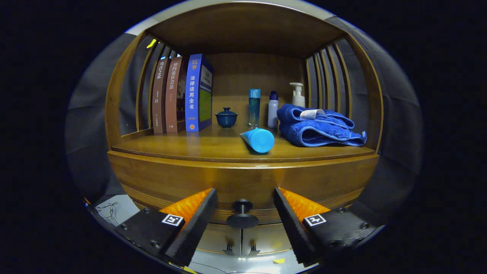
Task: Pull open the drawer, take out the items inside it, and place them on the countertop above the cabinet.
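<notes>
The gripper [245, 198] is held level, facing the cabinet front, with its fingers [194, 224] spread wide; the drawer knob [242, 215] sits between them, untouched. The drawer [243, 179] is closed, directly ahead of the fingertips. Beyond, on the countertop [190, 146], stands a blue book [198, 93] with Chinese spine lettering, beside two brown books [167, 97].
</notes>
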The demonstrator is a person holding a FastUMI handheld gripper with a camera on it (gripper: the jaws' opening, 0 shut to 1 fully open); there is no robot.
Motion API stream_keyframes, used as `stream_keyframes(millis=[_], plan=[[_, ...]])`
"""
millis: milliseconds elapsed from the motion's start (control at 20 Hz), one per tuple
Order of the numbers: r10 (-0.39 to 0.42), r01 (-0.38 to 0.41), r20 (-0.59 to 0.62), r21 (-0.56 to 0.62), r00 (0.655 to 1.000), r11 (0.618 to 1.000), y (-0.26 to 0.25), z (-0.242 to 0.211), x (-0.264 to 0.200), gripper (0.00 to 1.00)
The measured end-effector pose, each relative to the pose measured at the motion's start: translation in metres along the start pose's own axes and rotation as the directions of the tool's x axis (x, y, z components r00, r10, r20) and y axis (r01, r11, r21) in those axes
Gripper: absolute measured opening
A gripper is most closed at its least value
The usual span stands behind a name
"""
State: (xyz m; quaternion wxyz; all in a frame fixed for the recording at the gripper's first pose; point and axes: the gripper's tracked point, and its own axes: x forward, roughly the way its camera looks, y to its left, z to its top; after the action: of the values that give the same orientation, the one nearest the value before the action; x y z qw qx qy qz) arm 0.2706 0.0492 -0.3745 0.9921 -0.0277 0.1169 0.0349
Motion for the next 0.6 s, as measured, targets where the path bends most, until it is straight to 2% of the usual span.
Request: stream_keyframes(millis=[150, 300, 600], plan=[[-0.002, 0.002, -0.012, 0.021, 1.000, 1.000, -0.001, -0.002, -0.001, 0.99], [-0.009, 0.009, -0.038, -0.007, 0.999, 1.000, 0.001, -0.001, -0.006, 1.00], [-0.010, 0.010, 0.000, -0.013, 1.000, 1.000, 0.006, 0.034, -0.037, 1.00]])
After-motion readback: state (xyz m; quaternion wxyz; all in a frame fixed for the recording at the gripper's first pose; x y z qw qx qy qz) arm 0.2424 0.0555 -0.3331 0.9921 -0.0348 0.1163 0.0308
